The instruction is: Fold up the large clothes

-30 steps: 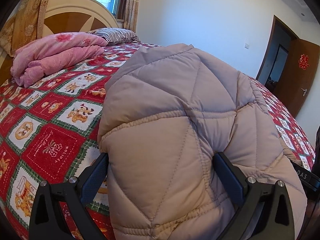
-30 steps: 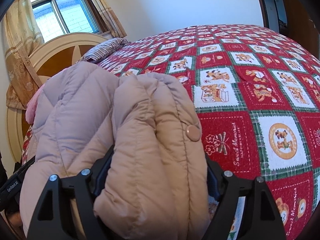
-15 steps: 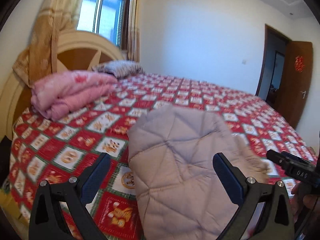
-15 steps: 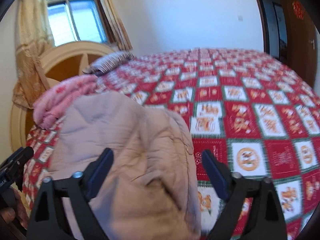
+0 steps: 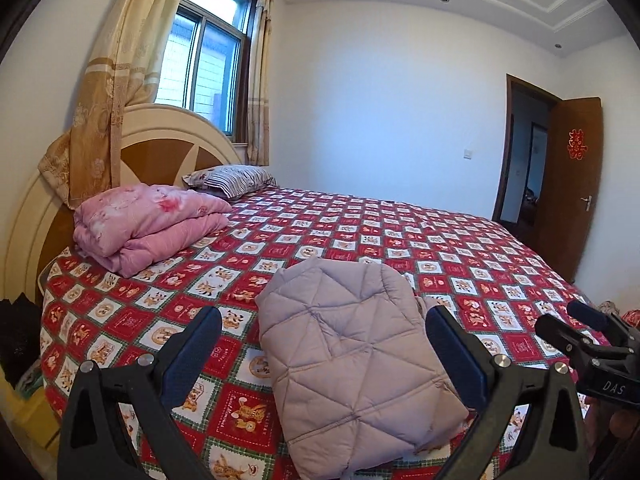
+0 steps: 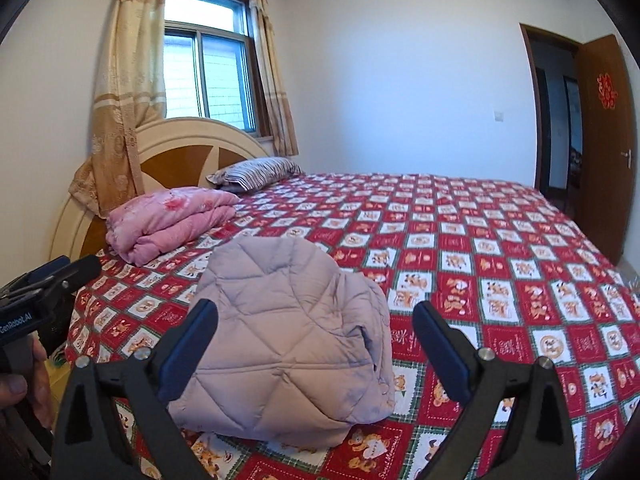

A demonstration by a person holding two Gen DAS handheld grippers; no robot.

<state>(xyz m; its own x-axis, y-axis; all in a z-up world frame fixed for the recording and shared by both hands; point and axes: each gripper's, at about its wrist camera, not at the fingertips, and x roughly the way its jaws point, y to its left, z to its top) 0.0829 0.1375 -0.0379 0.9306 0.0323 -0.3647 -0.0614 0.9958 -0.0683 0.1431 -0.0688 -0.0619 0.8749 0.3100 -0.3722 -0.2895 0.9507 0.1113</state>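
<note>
the bed [image 5: 460, 248] carries your folded quilted jacket [image 5: 352, 352] near its front edge, long axis running near to far, rounded end pointing far. it lies ahead and below both tools. your left gripper [image 5: 324, 344] stands wide and empty; your right gripper [image 6: 316, 340] is opening, nothing pinched, about equally near.

Both wrist cameras look forward and slightly down past their own fingers from the bed's near edge, side by side, sharing the folded jacket [image 5: 352, 356] close ahead, the bedspread [image 6: 500, 248] and headboard [image 5: 168, 140] beyond.
</note>
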